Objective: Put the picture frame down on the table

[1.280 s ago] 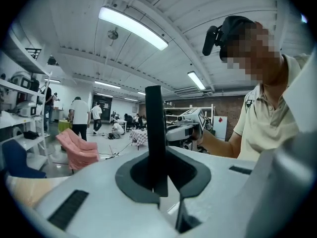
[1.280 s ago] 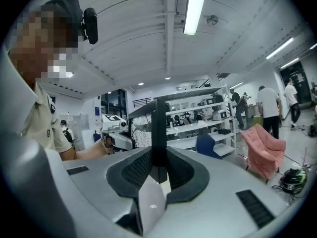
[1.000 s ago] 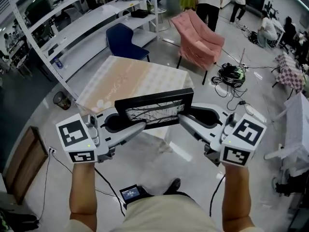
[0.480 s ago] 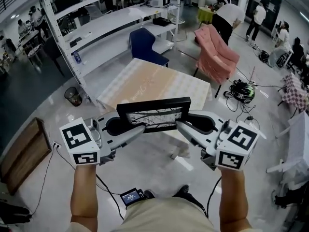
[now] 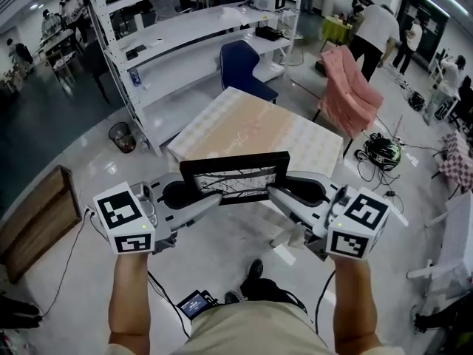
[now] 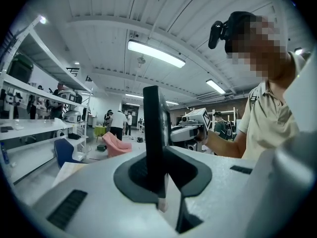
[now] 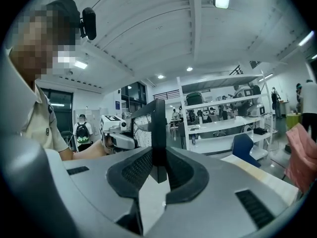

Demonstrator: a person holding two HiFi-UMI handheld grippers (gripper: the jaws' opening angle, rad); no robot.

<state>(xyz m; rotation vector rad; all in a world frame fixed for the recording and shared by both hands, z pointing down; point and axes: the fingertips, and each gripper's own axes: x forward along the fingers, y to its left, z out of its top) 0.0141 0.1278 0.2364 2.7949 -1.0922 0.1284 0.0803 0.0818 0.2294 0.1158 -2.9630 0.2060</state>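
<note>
A black picture frame (image 5: 235,177) with a picture of bare branches hangs upright in the air between my two grippers. My left gripper (image 5: 198,191) is shut on its left edge; the jaws have just been opening a little, with the frame (image 6: 151,133) still between them. My right gripper (image 5: 277,191) is shut on the right edge, its jaws having just closed slightly on the frame (image 7: 157,128). The light patterned table (image 5: 244,124) stands just ahead, with the frame over its near corner in the head view. Each gripper view shows the other gripper across the frame.
Beyond the table stand a blue chair (image 5: 244,65) and white shelving (image 5: 185,28). A pink armchair (image 5: 358,87) is at the back right, with a helmet and cables (image 5: 383,152) on the floor near it. A bin (image 5: 122,135) and a wooden board (image 5: 37,220) are at the left.
Both grippers have carried the frame forward across the floor. The table has come nearer and now sits right behind the frame.
</note>
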